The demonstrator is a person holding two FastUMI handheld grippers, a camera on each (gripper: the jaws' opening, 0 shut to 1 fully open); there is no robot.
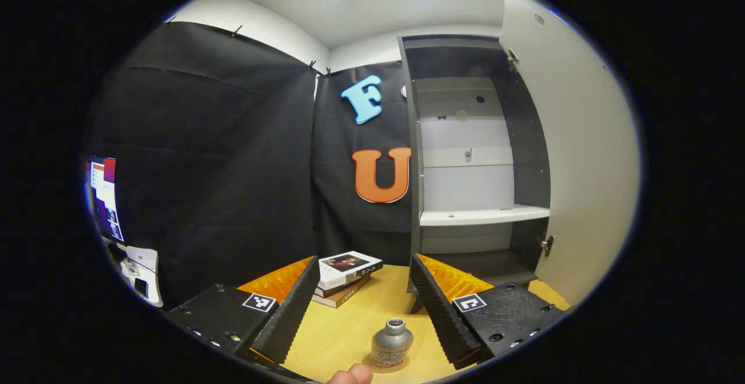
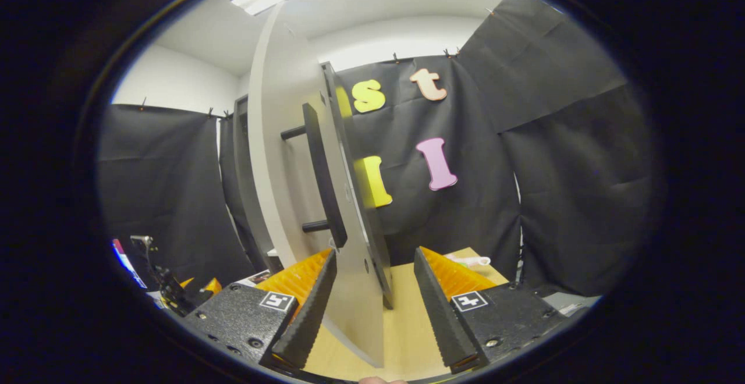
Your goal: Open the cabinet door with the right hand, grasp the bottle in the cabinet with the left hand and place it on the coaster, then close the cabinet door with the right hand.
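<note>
In the left gripper view a small silver bottle stands upright on a round coaster on the wooden table. It sits low between the fingers of my left gripper, which is open and touches nothing. Behind stands the cabinet with its white door swung wide to the right. In the right gripper view the door is seen nearly edge-on, with its black bar handle on the left face. My right gripper is open, one finger on each side of the door's lower edge.
Two stacked books lie on the table left of the cabinet. A white shelf crosses the cabinet's inside. A monitor glows at the far left. A pale small object lies on the table beyond the right gripper.
</note>
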